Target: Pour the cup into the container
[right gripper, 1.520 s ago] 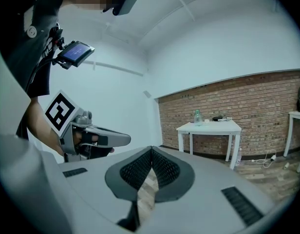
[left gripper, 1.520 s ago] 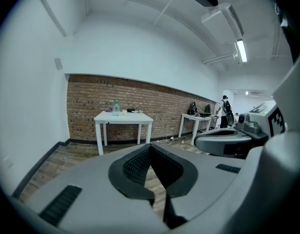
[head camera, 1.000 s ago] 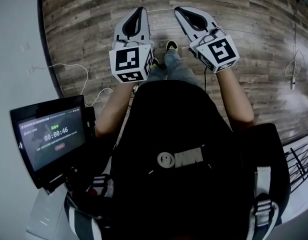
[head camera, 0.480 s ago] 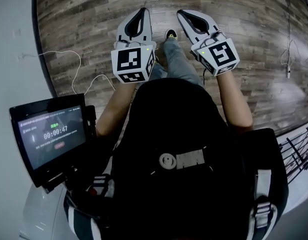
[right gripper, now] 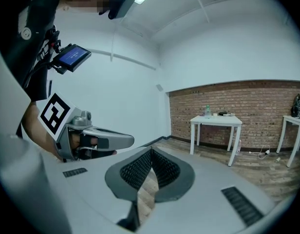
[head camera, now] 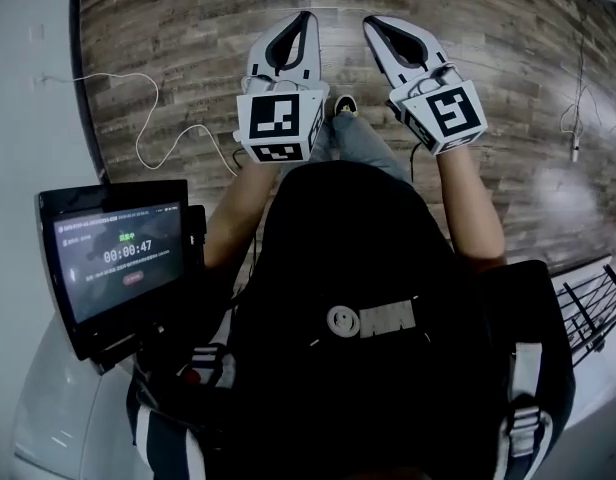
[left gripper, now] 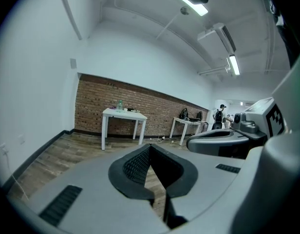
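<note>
Where cup and container stand, unclear: small items, among them greenish bottle-like thing (left gripper: 120,105), sit toward left edge of far white table (left gripper: 135,115) by brick wall (left gripper: 91,106); possibly task's pieces, too small to tell. Left gripper (left gripper: 150,146): jaws together, nothing between. Right gripper (right gripper: 151,150): likewise closed, empty. Both over wood floor (head camera: 188,48).

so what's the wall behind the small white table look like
It's a red-brown brick wall, clearest in the right gripper view.
</note>
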`<state>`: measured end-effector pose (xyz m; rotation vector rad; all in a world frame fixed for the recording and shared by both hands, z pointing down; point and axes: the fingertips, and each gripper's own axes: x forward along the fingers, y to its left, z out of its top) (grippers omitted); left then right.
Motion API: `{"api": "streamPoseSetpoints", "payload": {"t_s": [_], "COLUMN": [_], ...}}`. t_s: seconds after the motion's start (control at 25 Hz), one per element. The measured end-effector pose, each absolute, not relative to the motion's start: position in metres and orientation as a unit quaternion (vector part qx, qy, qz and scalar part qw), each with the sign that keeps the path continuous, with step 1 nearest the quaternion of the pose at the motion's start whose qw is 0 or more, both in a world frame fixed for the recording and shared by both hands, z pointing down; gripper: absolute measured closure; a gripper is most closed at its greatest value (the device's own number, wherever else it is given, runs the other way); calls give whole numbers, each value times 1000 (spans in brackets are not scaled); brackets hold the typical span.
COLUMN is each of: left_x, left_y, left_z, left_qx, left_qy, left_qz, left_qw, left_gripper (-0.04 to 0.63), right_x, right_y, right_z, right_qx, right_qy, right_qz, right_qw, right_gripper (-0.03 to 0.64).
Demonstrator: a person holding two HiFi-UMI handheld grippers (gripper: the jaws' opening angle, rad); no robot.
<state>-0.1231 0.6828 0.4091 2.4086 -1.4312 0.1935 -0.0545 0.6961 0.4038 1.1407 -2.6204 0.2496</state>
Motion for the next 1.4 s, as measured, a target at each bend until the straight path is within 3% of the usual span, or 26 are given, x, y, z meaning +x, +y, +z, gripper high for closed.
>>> {"api": "streamPoseSetpoints", "payload": {"t_s": [0.36,0.64,1.4], "left_x": [-87,-22,-20], "left_y": [764,902,924], "left_z": [402,389,402], "left_qx": [840,844,842], "left_qy": [-516,-513,-505], "left_qz": [88,93,118], "left_qw": [143,125,148], "left_gripper": [595,595,595], "right_x": [-15,44,34], "right_y": [773,895,913], "right_z": [398,385,400], "right_qx": [384,378,374], "right_qy": [-914,-921,-919], "right_qz": [85,61,107], "right_qw": [101,67,71], "right_gripper": [609,609,609]}}
